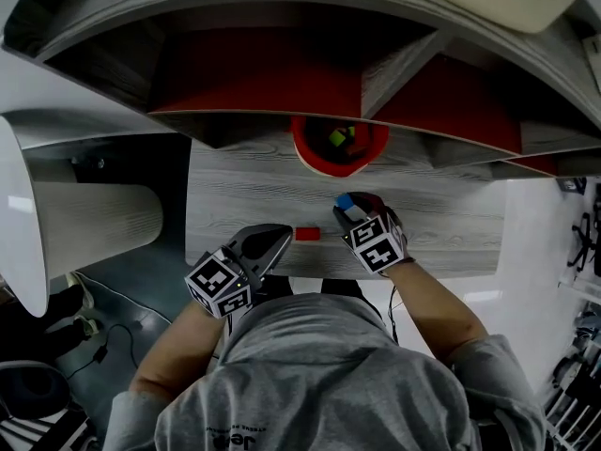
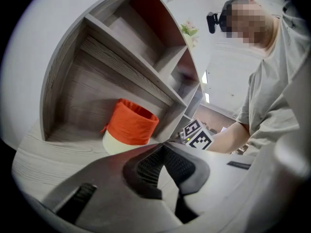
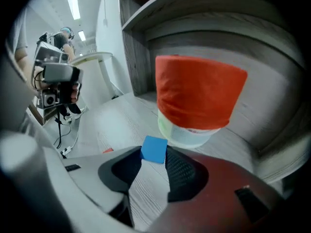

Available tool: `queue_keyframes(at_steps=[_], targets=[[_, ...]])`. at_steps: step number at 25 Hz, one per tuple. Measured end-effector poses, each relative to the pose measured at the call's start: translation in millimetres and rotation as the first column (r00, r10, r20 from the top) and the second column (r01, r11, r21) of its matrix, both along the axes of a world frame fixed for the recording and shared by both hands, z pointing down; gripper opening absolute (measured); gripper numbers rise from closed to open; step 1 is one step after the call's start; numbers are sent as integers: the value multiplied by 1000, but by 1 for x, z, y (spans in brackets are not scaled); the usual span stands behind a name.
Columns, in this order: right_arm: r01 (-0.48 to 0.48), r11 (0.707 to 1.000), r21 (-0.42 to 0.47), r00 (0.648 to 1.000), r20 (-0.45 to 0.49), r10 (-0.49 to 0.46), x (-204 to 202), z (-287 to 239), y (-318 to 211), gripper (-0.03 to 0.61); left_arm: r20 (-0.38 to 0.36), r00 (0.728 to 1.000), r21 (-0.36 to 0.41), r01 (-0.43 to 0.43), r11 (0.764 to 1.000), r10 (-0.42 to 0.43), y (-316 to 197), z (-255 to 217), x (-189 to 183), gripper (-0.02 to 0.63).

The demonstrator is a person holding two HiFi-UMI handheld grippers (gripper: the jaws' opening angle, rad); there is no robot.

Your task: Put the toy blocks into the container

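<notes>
**Right gripper** [image 1: 350, 209]: angled steeply down over the grey wood-grain table [image 1: 441, 233], clamped on a blue block [image 3: 154, 149].

**Blue block:** small, flat-faced and square-cornered, in a plain saturated blue with no print visible. Pinched by two opposite sides at the very tips of the jaws, broad face turned toward the gripper camera. Lifted clear of the table or resting on it: not discernible.

**Container** [image 3: 199, 98]: directly beyond the blue block in the right gripper view, and near it. A round, soft-walled tub with orange-red fabric over the upper part and a pale cream band at the base. Upright on the table at the foot of the shelf unit [image 2: 97, 81]. From above in the head view, a round red rim, with a yellow-green block [image 1: 340, 137] inside, partly in shadow.

**Red block** [image 1: 307, 234]: small and oblong, flat on the table between the two grippers. Touching neither, and well short of the container.

**Left gripper** [image 2: 163, 147]: held nearly level at the near table edge, jaws closed tip to tip, nothing between them.
</notes>
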State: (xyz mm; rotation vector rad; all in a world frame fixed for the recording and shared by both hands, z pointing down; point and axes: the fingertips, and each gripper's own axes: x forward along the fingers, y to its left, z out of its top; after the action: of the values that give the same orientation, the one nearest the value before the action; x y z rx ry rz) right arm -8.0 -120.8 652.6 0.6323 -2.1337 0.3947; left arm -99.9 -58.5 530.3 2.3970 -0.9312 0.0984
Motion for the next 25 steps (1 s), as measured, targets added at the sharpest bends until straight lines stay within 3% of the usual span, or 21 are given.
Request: queue_keyframes(at_steps=[14,25], targets=[[-34,987,160,996,87,21,15,-133,-37,175,-2,1000,118,2,993,-1,-14,-59,-4,14],[-37,966,254,995,100,12,3,-180,-71,175,-4,1000,156,22,987,-22,-22,-82,-12,14]])
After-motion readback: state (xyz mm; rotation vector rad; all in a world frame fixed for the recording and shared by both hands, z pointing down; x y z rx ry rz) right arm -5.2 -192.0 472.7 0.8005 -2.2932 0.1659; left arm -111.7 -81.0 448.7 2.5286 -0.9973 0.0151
